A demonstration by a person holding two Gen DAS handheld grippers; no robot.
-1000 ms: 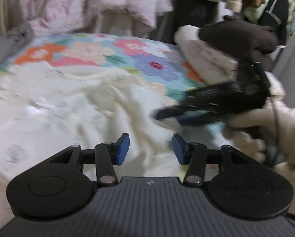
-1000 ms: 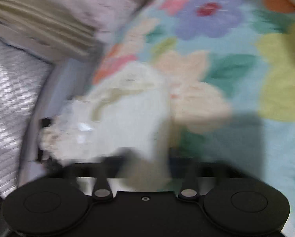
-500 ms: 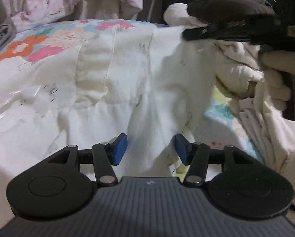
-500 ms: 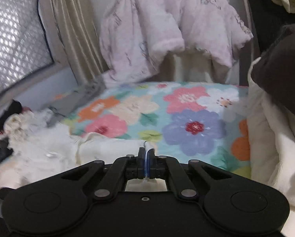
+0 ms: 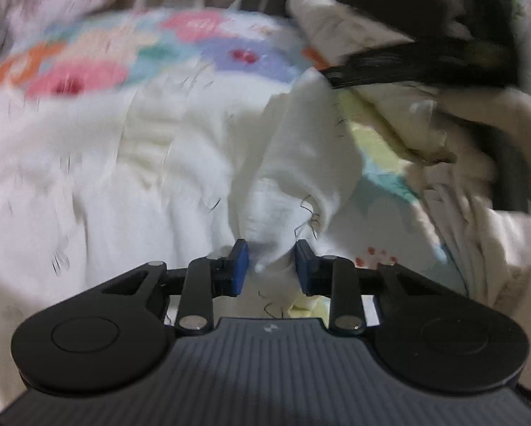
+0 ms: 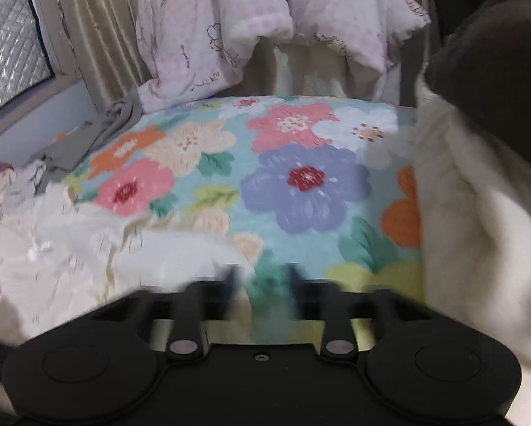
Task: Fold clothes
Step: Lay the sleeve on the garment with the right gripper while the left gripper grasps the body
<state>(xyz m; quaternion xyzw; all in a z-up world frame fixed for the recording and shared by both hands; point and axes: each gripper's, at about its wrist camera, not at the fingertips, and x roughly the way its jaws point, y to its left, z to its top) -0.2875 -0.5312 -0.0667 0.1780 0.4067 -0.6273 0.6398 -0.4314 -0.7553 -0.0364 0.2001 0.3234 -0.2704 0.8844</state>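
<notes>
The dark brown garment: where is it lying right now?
In the right wrist view the dark brown garment sits at upper right, atop a cream pile beside the floral bedspread.

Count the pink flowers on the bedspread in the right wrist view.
3. One pink flower at the far middle, one at the near left beside the white garment, one small at the far edge. The garment may hide more.

White garment (image 5: 180,163), floral turquoise bedspread (image 6: 301,191), pink printed quilt (image 6: 208,35)
</notes>
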